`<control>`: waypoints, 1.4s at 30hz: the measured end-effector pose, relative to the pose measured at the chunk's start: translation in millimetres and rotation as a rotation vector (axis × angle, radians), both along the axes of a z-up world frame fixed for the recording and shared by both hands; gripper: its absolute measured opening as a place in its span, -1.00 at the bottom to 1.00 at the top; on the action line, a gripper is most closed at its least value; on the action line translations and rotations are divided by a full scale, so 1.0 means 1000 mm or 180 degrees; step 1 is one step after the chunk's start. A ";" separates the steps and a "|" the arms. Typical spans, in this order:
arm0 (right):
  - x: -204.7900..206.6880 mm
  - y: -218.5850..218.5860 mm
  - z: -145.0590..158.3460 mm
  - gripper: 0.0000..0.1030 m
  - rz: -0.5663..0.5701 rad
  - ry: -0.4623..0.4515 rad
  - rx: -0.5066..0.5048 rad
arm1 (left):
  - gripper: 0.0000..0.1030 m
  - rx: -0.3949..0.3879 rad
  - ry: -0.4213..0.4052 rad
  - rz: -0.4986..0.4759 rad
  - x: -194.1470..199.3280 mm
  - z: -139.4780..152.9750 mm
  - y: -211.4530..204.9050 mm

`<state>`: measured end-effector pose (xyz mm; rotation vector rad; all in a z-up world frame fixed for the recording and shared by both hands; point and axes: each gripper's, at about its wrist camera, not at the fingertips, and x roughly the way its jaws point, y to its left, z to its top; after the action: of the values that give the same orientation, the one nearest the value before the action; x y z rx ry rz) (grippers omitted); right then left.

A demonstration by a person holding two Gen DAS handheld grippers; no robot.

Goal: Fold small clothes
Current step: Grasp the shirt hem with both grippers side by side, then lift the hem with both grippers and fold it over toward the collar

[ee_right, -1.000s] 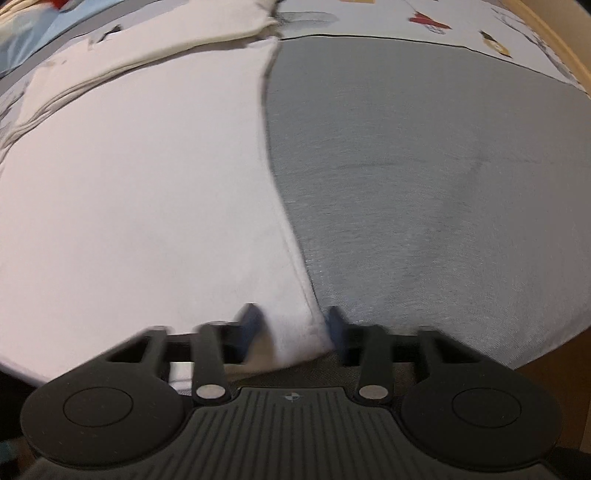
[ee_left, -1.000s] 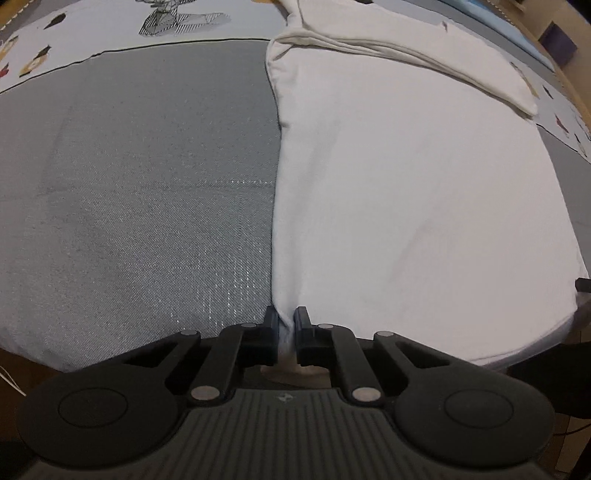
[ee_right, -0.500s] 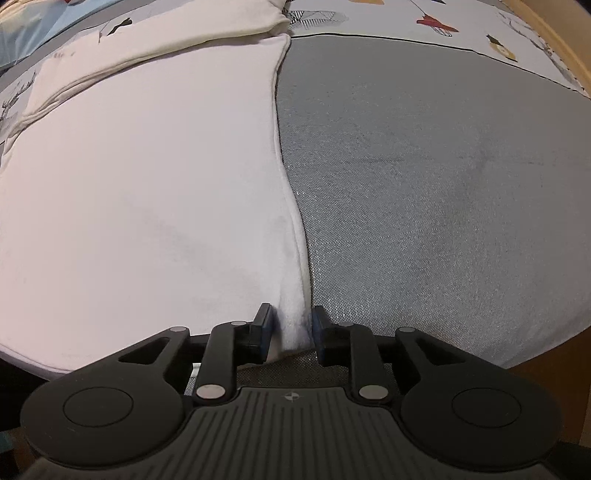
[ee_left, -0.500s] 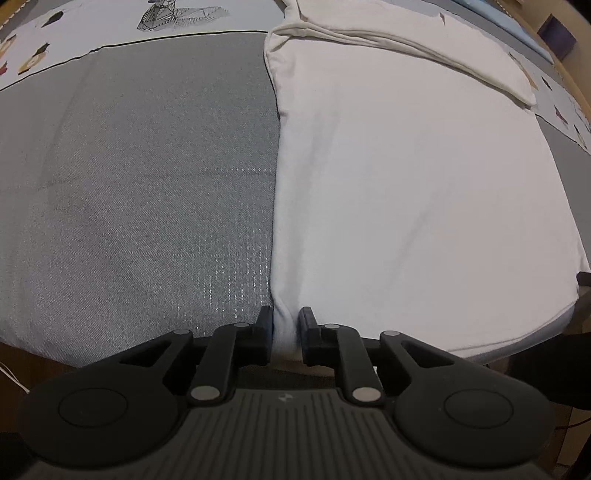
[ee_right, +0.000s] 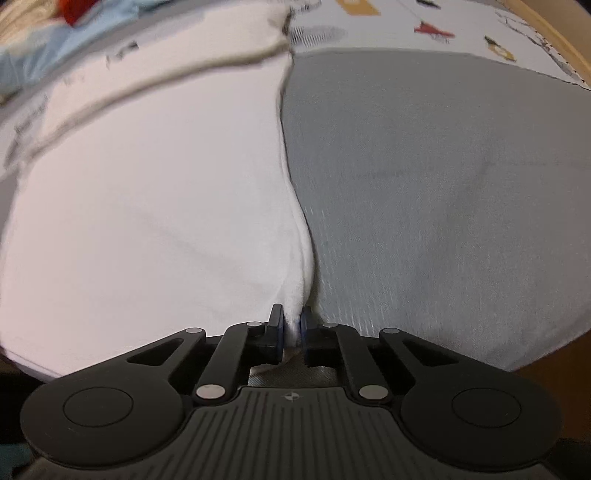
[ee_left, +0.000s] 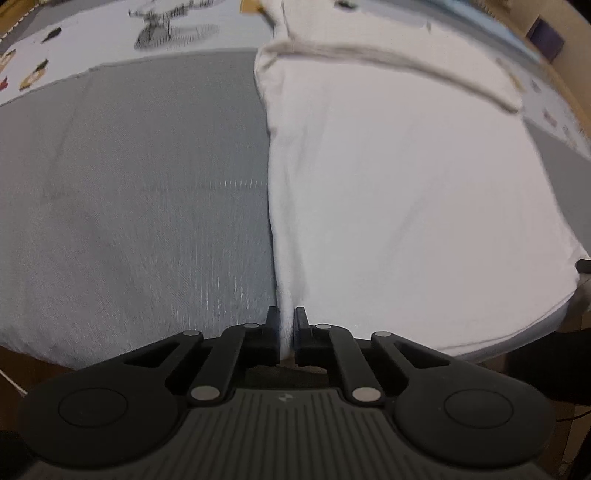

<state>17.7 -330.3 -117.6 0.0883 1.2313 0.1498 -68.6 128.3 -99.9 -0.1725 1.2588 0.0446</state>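
Note:
A white shirt [ee_left: 406, 192] lies spread flat on a grey mat, with its sleeves folded across the far end. My left gripper [ee_left: 286, 321] is shut on the shirt's near left bottom corner at the mat's front edge. In the right wrist view the same white shirt [ee_right: 155, 206] fills the left half. My right gripper [ee_right: 292, 319] is shut on its near right bottom corner, and the cloth rises in a small ridge from the fingers.
The grey mat [ee_left: 129, 192] lies on a white patterned cloth [ee_left: 110, 40] with small printed figures; it also shows in the right wrist view [ee_right: 443, 184]. Light blue and red fabric [ee_right: 74, 22] sits at the far left. The table's front edge runs just under both grippers.
My right gripper has closed from open onto the shirt's right corner. My left gripper stays pinched on the left corner. Both corners now lift slightly, and the view is blurred by motion.

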 end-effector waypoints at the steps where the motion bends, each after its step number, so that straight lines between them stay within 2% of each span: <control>1: 0.001 -0.003 0.009 -0.84 -0.0012 -0.0075 0.0088 | -0.87 -0.0031 -0.0065 -0.0001 -0.001 0.007 0.001; 9: -0.008 -0.039 0.104 -0.85 -0.0090 -0.0751 0.0764 | -0.88 -0.0164 -0.0651 -0.0260 -0.024 0.086 -0.006; 13: -0.024 -0.060 0.138 -0.85 -0.0022 -0.0984 0.0918 | -0.88 -0.0204 -0.0938 -0.0372 -0.051 0.128 0.000; 18: -0.060 -0.092 0.162 -0.85 0.0050 -0.0971 0.1136 | -0.89 -0.0367 -0.1184 -0.0633 -0.114 0.180 0.012; 21: -0.088 -0.106 0.178 -0.85 0.0075 -0.0984 0.1437 | -0.88 -0.0406 -0.1247 -0.0702 -0.137 0.197 0.014; 24: -0.092 -0.109 0.181 -0.85 0.0039 -0.0994 0.1511 | -0.88 -0.0465 -0.1272 -0.0617 -0.128 0.195 0.019; 27: -0.073 -0.104 0.169 -0.85 -0.0046 -0.0944 0.1467 | -0.88 -0.0505 -0.1221 -0.0412 -0.094 0.179 0.025; 31: -0.032 -0.092 0.144 -0.85 -0.0230 -0.0828 0.1367 | -0.88 -0.0474 -0.1160 -0.0173 -0.030 0.148 0.035; 33: -0.004 -0.084 0.132 -0.85 -0.0268 -0.0783 0.1305 | -0.88 -0.0474 -0.1050 -0.0057 0.005 0.132 0.044; 34: 0.011 -0.081 0.125 -0.85 -0.0319 -0.0730 0.1267 | -0.88 -0.0471 -0.1038 -0.0042 0.020 0.128 0.046; 36: 0.041 -0.070 0.114 -0.85 -0.0308 -0.0683 0.1151 | -0.88 -0.0237 -0.1051 -0.0205 0.049 0.117 0.045; 37: 0.055 -0.064 0.108 -0.85 -0.0294 -0.0663 0.1075 | -0.88 -0.0199 -0.0980 -0.0205 0.061 0.107 0.048; 40: 0.094 -0.050 0.085 -0.85 -0.0310 -0.0533 0.0988 | -0.88 -0.0290 -0.0696 -0.0031 0.088 0.066 0.060; 42: 0.111 -0.040 0.069 -0.85 -0.0334 -0.0480 0.0876 | -0.88 -0.0269 -0.0577 -0.0021 0.099 0.050 0.060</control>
<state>128.5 -369.8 -49.0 0.3737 1.0475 0.2299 30.1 188.3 -50.1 -0.2402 1.0811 -0.0294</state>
